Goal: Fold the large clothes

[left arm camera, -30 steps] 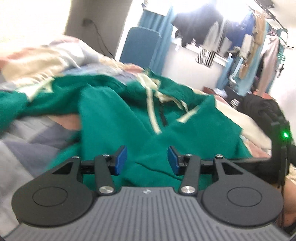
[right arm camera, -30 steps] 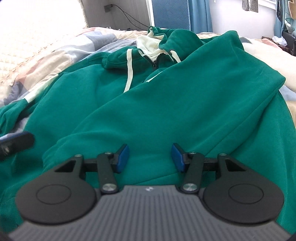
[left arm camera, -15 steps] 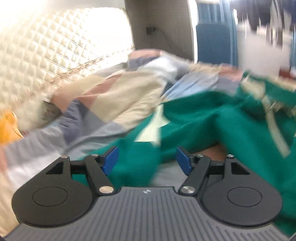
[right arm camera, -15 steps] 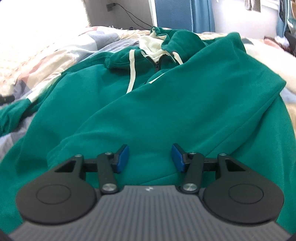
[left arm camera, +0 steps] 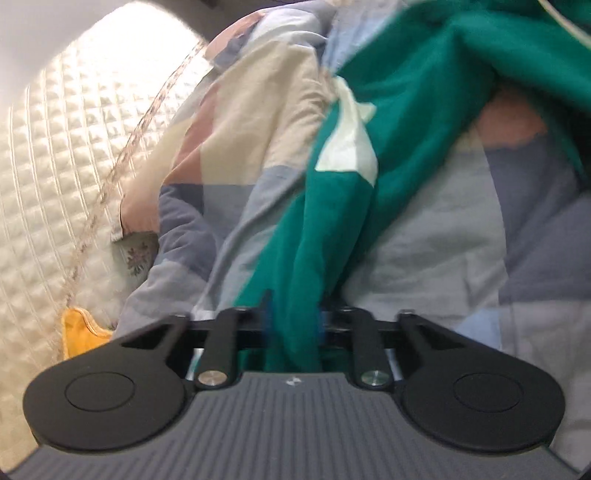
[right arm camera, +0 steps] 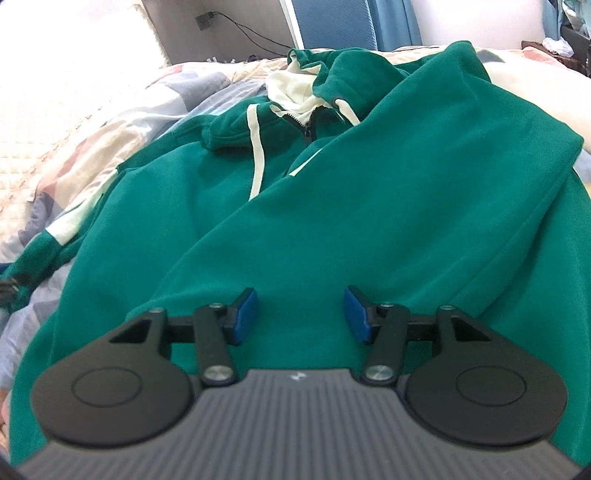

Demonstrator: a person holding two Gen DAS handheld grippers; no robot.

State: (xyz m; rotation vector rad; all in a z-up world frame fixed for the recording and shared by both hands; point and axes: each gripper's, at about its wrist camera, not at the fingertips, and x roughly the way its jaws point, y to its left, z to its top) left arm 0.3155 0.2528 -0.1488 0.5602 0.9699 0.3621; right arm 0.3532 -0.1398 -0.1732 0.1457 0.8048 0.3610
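A green zip hoodie (right arm camera: 369, 206) with a cream hood lining and white drawstrings lies spread on the patchwork bedspread (right arm camera: 122, 122). Its left sleeve (left arm camera: 332, 206), green with a cream patch, runs down the left wrist view into my left gripper (left arm camera: 293, 325). The left jaws are closing, and the blue pads press on the sleeve end from both sides. My right gripper (right arm camera: 300, 314) hovers just above the hoodie's lower front, open, with only flat cloth below its blue fingertips (right arm camera: 245, 314). At the left edge of the right wrist view, the left gripper (right arm camera: 11, 286) shows as a dark shape at the sleeve end.
A quilted cream headboard (left arm camera: 55, 184) rises on the left, with an orange item (left arm camera: 79, 332) low beside it. A blue chair back (right arm camera: 332, 22) and a wall socket with cable (right arm camera: 207, 18) stand beyond the bed. More bedding (right arm camera: 535, 81) lies at the far right.
My left gripper has swung left from the hoodie's body to the sleeve, rolled, and closed on the sleeve end. The right gripper has stayed over the hoodie's front, still open.
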